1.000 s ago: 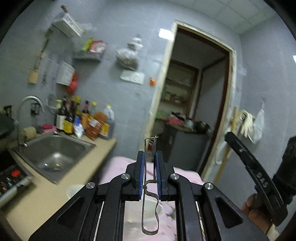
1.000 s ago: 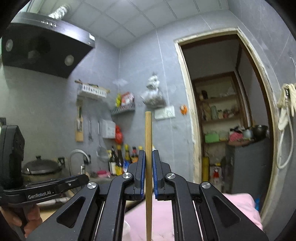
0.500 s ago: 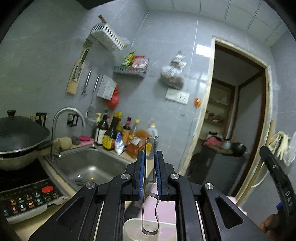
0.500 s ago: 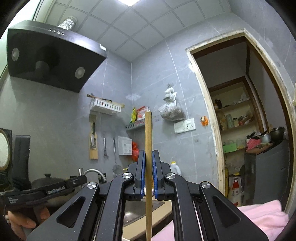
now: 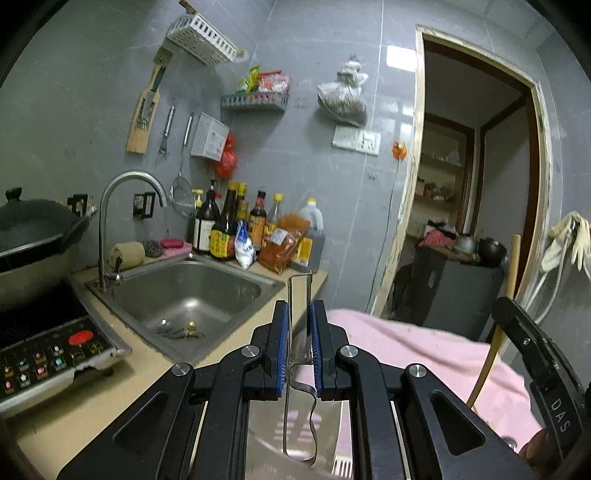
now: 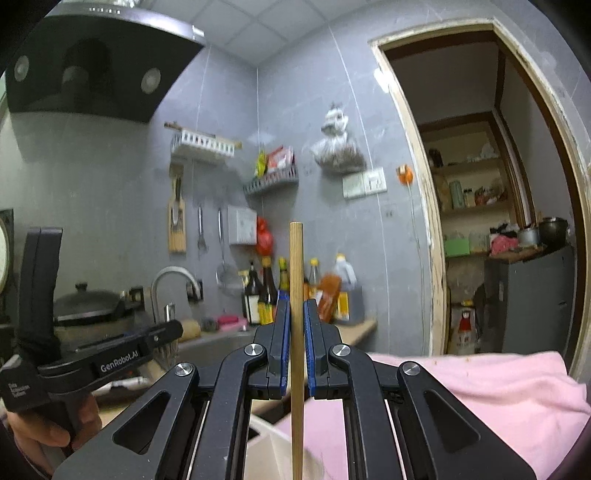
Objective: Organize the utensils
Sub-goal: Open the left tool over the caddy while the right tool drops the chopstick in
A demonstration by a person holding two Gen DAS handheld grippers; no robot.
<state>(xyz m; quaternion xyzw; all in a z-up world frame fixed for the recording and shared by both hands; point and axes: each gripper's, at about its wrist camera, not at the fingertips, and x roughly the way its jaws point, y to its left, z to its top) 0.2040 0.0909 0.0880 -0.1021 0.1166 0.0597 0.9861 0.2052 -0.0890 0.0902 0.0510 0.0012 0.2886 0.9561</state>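
In the left wrist view, the left gripper [image 5: 299, 332] has its jaws clamped on a thin bent-steel peeler [image 5: 300, 373], upright above the beige surface [image 5: 92, 398], likely for carrying. In the right wrist view, the right gripper [image 6: 293, 332] pinches a round wooden stick handle [image 6: 296, 332] vertically, lifted above the pink cloth [image 6: 480, 398].

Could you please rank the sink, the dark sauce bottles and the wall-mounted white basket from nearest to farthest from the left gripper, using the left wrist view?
From the left gripper:
1. Sink, just ahead to the left, set in the counter.
2. Dark sauce bottles, behind the sink against the wall.
3. White basket, high on the wall above the faucet.
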